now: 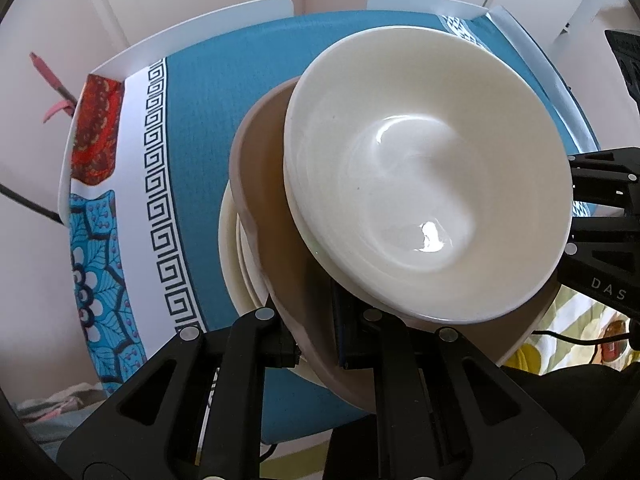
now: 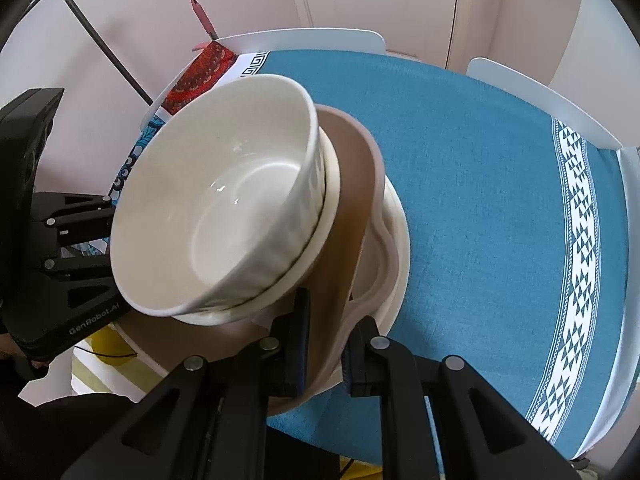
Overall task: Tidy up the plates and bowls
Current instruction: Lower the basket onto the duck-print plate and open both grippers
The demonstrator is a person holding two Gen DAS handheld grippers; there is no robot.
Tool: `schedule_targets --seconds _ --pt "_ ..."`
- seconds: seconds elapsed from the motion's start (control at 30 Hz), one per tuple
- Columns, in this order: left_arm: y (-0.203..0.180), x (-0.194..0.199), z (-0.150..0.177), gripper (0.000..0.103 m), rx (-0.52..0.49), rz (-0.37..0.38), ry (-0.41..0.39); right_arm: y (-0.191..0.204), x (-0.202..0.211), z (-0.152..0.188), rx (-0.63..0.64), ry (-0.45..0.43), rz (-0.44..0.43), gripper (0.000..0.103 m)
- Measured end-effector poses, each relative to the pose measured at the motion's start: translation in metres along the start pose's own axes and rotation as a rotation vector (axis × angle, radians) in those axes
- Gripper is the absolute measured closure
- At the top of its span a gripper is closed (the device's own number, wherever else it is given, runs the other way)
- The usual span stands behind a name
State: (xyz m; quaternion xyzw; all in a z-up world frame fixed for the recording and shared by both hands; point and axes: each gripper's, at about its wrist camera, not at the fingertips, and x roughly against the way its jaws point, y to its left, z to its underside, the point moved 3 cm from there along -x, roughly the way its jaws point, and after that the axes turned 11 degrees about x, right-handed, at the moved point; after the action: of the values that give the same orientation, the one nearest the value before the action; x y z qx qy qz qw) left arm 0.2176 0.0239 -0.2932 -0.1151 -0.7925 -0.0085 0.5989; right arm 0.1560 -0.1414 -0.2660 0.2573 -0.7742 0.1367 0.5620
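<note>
A stack of dishes sits over the blue tablecloth (image 1: pixel 208 128). A white bowl (image 1: pixel 428 176) is nested on another white bowl, on a brown plate (image 1: pixel 276 216), above a cream plate (image 1: pixel 230 264). My left gripper (image 1: pixel 320 344) is shut on the brown plate's near rim. In the right wrist view the white bowl (image 2: pixel 224 216) rests on the brown plate (image 2: pixel 352 184) over the cream plate (image 2: pixel 398 232). My right gripper (image 2: pixel 326 344) is shut on the brown plate's opposite rim. Each gripper shows at the edge of the other's view.
The table (image 2: pixel 500 184) has a blue cloth with white patterned borders (image 2: pixel 580 248). A red patterned cloth (image 1: pixel 96 136) lies at the far left end. White chair backs (image 1: pixel 432 2) stand behind the table. A door and pale walls lie beyond.
</note>
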Motion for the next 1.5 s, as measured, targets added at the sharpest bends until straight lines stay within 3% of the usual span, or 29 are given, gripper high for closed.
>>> schedule_targets --seconds 0.23,0.53,0.63,0.87,0.97,1.07,1.37,1.5 --pt "-0.009 -0.004 -0.002 0.086 -0.064 -0.029 0.087 -0.004 -0.003 -0.006 -0.003 0.067 -0.037 0.086" --pt "-0.014 -0.004 -0.001 0.077 -0.045 0.023 0.185 -0.009 0.004 -0.012 -0.011 0.114 -0.074 0.08" --pt "-0.016 -0.003 0.001 0.067 -0.021 0.058 0.213 -0.01 0.008 -0.015 -0.018 0.125 -0.082 0.075" --pt "-0.021 0.003 0.004 0.043 0.016 0.14 0.248 -0.007 0.014 -0.01 -0.021 0.121 -0.091 0.074" --pt "-0.02 0.008 0.005 0.033 0.037 0.164 0.251 -0.007 0.018 -0.009 -0.029 0.121 -0.089 0.073" --pt "-0.021 0.013 0.007 0.027 0.06 0.183 0.252 -0.006 0.017 -0.01 -0.034 0.125 -0.081 0.064" --pt "-0.008 0.04 0.011 0.025 0.132 0.206 0.222 0.0 0.039 -0.005 -0.052 0.071 -0.084 0.062" --pt "-0.01 0.072 0.021 0.025 0.14 0.191 0.154 0.005 0.063 0.0 -0.062 0.01 -0.071 0.061"
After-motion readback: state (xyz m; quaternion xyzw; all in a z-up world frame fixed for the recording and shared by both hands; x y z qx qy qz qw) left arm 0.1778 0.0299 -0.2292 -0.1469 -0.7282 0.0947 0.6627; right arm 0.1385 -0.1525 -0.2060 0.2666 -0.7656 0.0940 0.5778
